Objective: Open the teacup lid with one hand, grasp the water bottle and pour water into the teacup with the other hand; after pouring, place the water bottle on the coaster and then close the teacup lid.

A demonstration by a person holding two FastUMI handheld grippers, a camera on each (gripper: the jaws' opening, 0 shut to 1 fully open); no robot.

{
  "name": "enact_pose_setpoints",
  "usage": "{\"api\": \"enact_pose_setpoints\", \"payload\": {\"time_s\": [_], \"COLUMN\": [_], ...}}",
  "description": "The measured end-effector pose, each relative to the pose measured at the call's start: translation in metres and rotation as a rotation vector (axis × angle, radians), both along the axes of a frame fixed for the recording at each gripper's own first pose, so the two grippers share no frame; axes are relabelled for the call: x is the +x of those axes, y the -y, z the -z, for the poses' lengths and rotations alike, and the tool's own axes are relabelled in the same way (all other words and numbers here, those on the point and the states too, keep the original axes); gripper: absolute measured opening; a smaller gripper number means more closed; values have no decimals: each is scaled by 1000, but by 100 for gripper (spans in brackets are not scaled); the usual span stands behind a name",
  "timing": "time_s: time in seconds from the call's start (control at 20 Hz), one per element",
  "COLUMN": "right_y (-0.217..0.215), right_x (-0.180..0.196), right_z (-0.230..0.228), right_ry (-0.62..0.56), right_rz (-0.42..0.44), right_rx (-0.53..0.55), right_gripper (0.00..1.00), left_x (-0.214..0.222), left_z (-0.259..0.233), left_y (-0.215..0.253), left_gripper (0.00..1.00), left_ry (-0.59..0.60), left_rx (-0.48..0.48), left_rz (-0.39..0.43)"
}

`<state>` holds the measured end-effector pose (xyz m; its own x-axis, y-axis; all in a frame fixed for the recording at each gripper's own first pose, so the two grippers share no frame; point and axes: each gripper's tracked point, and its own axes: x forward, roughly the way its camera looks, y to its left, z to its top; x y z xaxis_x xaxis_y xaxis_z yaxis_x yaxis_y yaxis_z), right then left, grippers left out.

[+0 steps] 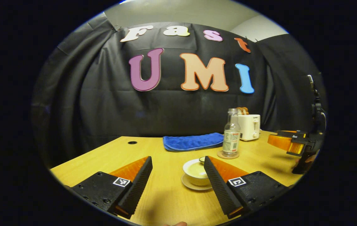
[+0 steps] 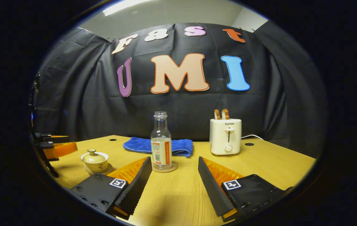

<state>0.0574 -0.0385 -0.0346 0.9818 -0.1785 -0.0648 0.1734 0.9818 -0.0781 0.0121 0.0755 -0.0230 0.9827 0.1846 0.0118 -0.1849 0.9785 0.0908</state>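
Both grippers, left gripper and right gripper, level above table, jaws apart.

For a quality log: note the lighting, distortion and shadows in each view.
Left gripper view: dim, warm light, table edges bowed by the fisheye, soft shadow beneath the far tool. Right gripper view: ceiling light glare at top, water bottle sharp, faint shadows under the tool.

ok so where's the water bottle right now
The water bottle stands upright on its coaster near the table's middle, in front of the blue towel, between the lidded teacup and the toaster.
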Motion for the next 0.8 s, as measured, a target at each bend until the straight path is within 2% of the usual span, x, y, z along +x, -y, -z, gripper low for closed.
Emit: {"api": "enact_pose_setpoints", "payload": {"time_s": [0.15, 0.2, 0.3, 0.35, 0.4, 0.55, 0.8], "right_y": [13, 13, 10, 11, 13, 13, 15], "right_x": [-11, -12, -13, -13, -13, -14, -14], "right_z": [-4, -3, -3, -4, -3, -3, -3], "right_ry": [10, 11, 9, 8, 8, 9, 10], "right_rz": [65, 69, 54, 56, 61, 65, 68], "right_rx": [-8, -8, -6, -6, -7, -8, -8], "right_gripper": [87, 95, 100, 100, 94, 95, 95], "left_x": [-10, -12, -15, -14, -14, -10, -10], "left_z": [0, -1, -2, -1, -2, -1, -1], "left_y": [-17, -20, -26, -23, -20, -13, -16], "left_gripper": [97, 97, 97, 97, 97, 96, 96], "left_ry": [6, 6, 7, 6, 10, 9, 8], "left_rx": [3, 3, 4, 3, 4, 3, 3], "left_rz": [-96, -125, -158, -152, -140, -95, -105]}}
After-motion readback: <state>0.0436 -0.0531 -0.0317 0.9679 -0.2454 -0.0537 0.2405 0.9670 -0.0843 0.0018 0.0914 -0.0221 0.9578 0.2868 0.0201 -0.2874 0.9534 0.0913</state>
